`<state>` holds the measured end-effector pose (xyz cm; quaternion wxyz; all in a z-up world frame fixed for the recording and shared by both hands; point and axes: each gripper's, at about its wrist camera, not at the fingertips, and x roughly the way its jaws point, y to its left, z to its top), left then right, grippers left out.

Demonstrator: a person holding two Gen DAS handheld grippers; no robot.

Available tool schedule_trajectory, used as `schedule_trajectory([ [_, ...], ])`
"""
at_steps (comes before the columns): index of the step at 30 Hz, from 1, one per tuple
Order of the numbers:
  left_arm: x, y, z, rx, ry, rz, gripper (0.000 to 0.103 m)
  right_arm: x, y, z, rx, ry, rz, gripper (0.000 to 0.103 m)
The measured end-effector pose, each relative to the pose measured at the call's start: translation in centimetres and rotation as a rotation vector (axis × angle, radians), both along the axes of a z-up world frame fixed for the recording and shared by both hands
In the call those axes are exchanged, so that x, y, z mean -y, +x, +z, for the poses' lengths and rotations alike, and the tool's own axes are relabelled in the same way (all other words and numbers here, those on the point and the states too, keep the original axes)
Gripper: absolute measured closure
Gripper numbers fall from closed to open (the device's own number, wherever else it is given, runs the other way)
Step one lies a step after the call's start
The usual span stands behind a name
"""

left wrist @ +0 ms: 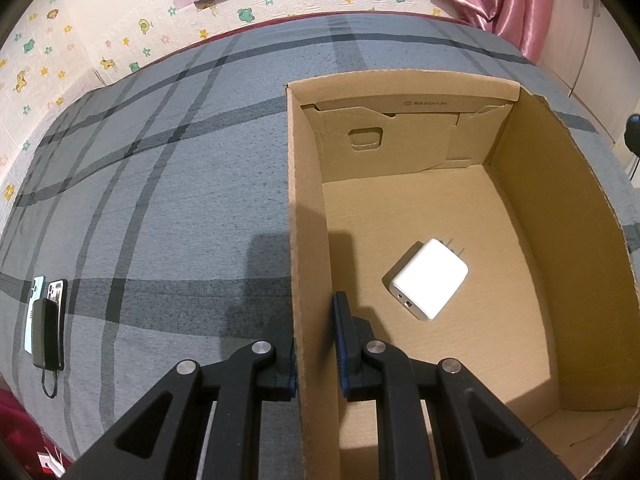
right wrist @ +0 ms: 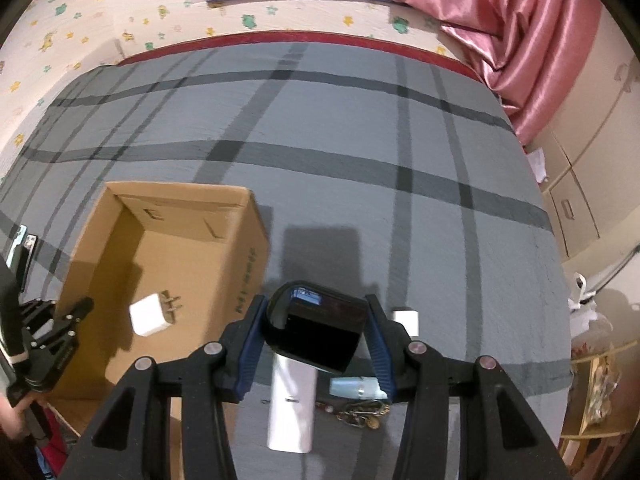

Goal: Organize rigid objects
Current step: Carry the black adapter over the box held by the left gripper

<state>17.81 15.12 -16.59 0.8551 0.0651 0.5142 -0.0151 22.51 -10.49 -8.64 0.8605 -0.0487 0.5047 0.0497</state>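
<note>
the right gripper (right wrist: 316, 338) clamps a black device (right wrist: 320, 326) above the grey plaid bedcover (right wrist: 360, 184), a white power bank (right wrist: 291, 408) lying below, while the left gripper (left wrist: 316, 364) pinches the near-left wall of the cardboard box (left wrist: 308, 240) (a white charger (left wrist: 428, 278) rests on its floor).

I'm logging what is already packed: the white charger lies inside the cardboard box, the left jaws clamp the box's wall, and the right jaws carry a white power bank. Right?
Nearly. The right gripper carries a black device with a small screen, as the right wrist view shows; a white bar lies on the bed below it. The white charger does lie in the cardboard box, whose wall the left gripper clamps.
</note>
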Motion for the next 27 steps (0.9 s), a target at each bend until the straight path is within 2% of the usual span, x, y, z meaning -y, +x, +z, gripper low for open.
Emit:
schedule_trajectory([
  [11, -0.5, 0.0, 0.0, -0.001, -0.035, -0.013, 0.088, -5.4, 0.6, 0.1, 0.005, 0.02, 0.098, 0.053],
  [27, -1.3, 0.0, 0.0, -0.001, -0.075, -0.016, 0.088, -11.8, 1.5, -2.6, -0.04, 0.037, 0.2, 0.052],
])
